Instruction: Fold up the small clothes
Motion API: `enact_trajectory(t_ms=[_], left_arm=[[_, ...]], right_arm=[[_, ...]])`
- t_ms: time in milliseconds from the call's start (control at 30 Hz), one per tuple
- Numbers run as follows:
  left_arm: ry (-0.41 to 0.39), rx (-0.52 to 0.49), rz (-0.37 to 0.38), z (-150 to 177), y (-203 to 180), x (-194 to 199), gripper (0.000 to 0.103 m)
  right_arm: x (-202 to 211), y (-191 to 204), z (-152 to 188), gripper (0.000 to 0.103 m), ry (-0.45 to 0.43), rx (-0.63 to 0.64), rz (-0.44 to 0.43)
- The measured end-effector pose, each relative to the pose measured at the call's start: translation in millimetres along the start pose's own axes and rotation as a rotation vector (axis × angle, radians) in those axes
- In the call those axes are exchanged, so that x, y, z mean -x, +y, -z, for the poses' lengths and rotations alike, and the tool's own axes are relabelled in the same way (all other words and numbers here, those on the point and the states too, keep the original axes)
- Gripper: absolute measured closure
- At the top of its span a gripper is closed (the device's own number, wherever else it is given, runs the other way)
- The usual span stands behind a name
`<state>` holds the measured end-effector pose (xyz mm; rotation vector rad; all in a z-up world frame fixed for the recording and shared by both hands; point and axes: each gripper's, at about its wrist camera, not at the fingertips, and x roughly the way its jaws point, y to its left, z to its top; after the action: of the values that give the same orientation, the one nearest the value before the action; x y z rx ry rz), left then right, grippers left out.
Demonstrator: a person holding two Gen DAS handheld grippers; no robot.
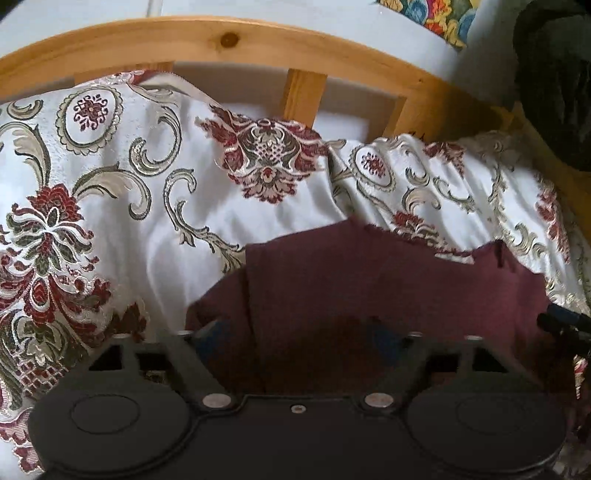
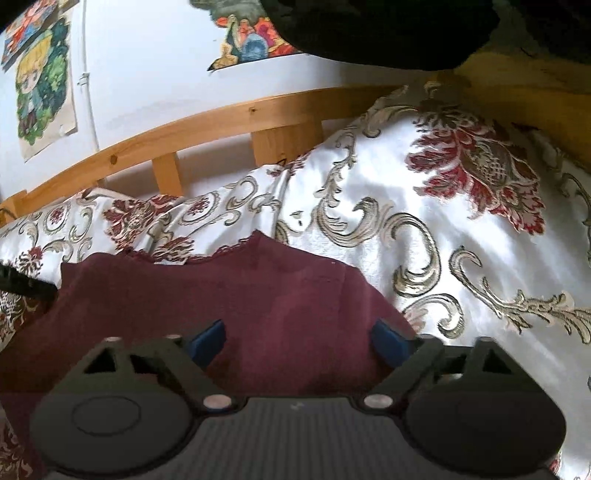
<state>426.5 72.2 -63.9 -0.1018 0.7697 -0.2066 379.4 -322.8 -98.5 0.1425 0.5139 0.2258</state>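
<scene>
A maroon garment [image 1: 369, 280] lies spread on the patterned bedspread [image 1: 110, 192]; its lace-trimmed neckline and label point toward the headboard. In the left wrist view my left gripper [image 1: 297, 332] hovers low over the garment's near part, its blue pads [image 1: 208, 334] apart with only flat cloth below them. In the right wrist view the same garment [image 2: 221, 291] fills the lower middle. My right gripper [image 2: 298, 339] stands open just above it, blue pads [image 2: 208, 341] wide and gripping nothing. A dark part of the other gripper [image 2: 26, 284] shows at the left edge.
A wooden slatted headboard [image 1: 229, 40] runs behind the bed against a white wall with colourful pictures [image 2: 44, 85]. A black bundle [image 2: 369, 29] sits at the top right near the bed's corner. The bedspread is rumpled into folds around the garment.
</scene>
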Motion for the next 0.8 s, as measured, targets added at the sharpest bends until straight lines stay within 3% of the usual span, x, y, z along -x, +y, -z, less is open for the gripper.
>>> enact_trajectory(t_ms=[33,67,100,133,167,233,400,533,633,733,800], left_arm=[[0.011,-0.004,-0.006,0,-1,-3,0.054],[0.024,-0.004,-0.009,1,-1,-5,0.073],[0.034,-0.002,-0.019,1,-1,-7,0.084],[0.034,0.002,-0.036,2,-2,-8,0.088],[0.029,0.006,-0.044,3,-2,-8,0.096],[0.005,0.03,-0.059,4,0,-5,0.098],[-0.082,0.085,-0.128,8,1,9,0.103],[-0.08,0.052,-0.149,9,-2,10,0.103],[-0.063,0.046,-0.121,9,-3,7,0.097],[-0.072,0.042,-0.11,13,-5,11,0.069],[-0.083,0.023,-0.091,18,-7,18,0.038]], right_arm=[[-1,-2,0,0.038,0.006,-0.017,0.002],[-3,-5,1,0.044,0.008,-0.033,0.005],[-4,-7,2,0.058,0.009,-0.048,0.01],[-4,-9,2,0.074,0.011,-0.062,0.015],[-4,-11,1,0.082,0.009,-0.072,0.022],[0,-13,0,0.098,-0.016,-0.083,0.036],[9,0,-5,0.098,-0.086,0.009,0.078],[2,2,-2,0.098,-0.045,0.03,0.103],[-5,-2,1,0.097,-0.002,0.002,0.097],[-4,3,2,0.095,-0.005,0.028,0.109],[-2,8,2,0.087,-0.01,0.05,0.119]])
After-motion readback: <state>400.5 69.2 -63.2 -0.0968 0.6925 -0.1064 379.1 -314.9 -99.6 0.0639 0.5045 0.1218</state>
